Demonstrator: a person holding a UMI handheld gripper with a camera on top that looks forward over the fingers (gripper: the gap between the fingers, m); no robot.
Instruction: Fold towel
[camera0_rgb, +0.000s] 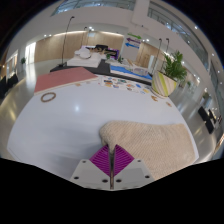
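A beige towel (150, 146) lies on the white table (60, 125), spread to the right of and just ahead of my fingers. My gripper (111, 158) has its two purple pads pressed together, and a thin edge of the towel runs down between them. The fingers are shut on that towel edge. The rest of the towel rests on the table.
A pink cloth (66, 77) lies at the table's far left, with a small ring (48, 97) near it. Small white items (122, 84) sit at the far edge. Beyond the table stand a blue-and-white unit (133, 70) and a green plant (172, 68).
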